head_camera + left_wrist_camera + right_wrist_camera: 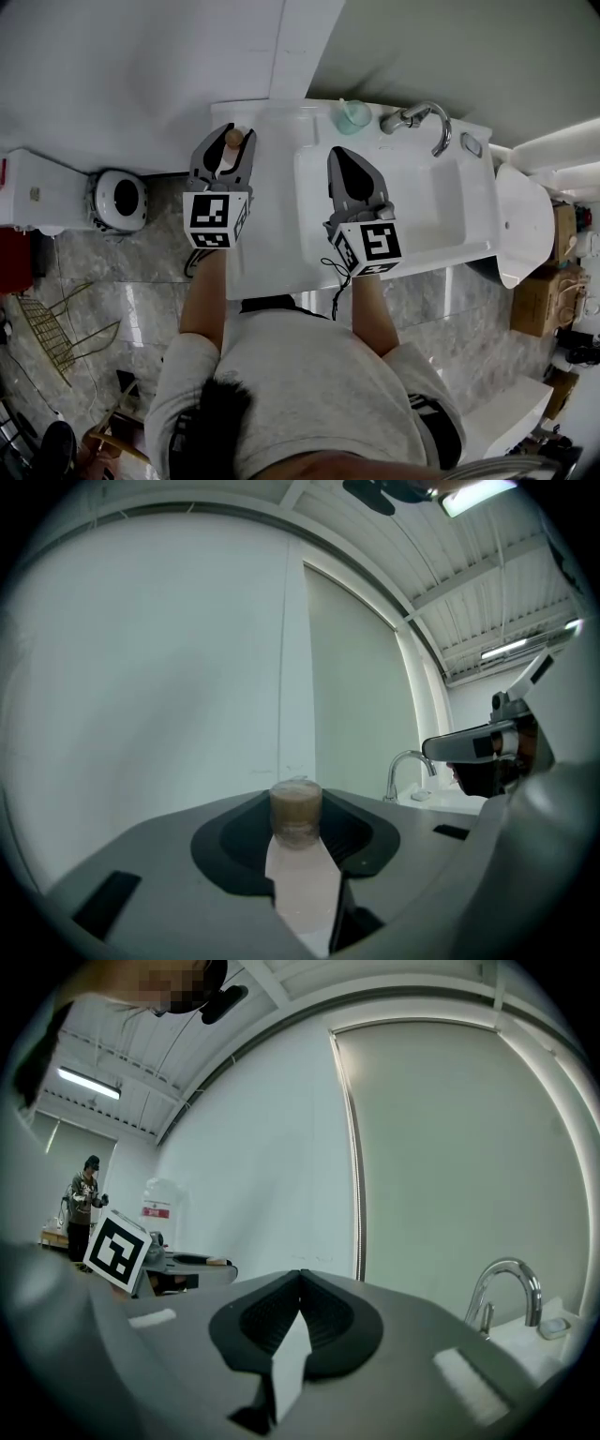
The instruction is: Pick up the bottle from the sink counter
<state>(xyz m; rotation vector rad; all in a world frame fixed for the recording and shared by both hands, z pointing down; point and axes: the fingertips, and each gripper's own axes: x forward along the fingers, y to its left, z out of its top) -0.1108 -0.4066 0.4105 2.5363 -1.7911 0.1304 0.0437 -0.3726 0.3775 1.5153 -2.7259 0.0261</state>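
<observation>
A person stands at a white sink counter (272, 197) with a hand-held gripper in each hand. The left hand-held gripper (236, 133) reaches to the counter's back left corner, where its 2 jaws close in on either side of the bottle (232, 139). In the left gripper view the bottle (296, 822) stands upright between the dark jaw pads, its brownish cap rising above them and its pale pink body filling the gap from side to side. Whether its base touches the counter cannot be told from any view. The right hand-held gripper (339, 156) hangs over the left part of the sink basin (441, 220), well apart from the bottle. Its jaws are pressed together at the tips with nothing between them, as the right gripper view shows. A chrome faucet (420, 116) curves over the basin's far edge, with a pale green cup (353, 116) just beside it on the counter's back ledge. The faucet (507, 1290) also shows at the right of the right gripper view, and the left hand-held gripper's marker cube (117, 1249) at its left. On the grey marble floor (141, 272) to the left of the counter sit a round white device with a black centre (119, 200) and a gold wire chair (44, 328).
</observation>
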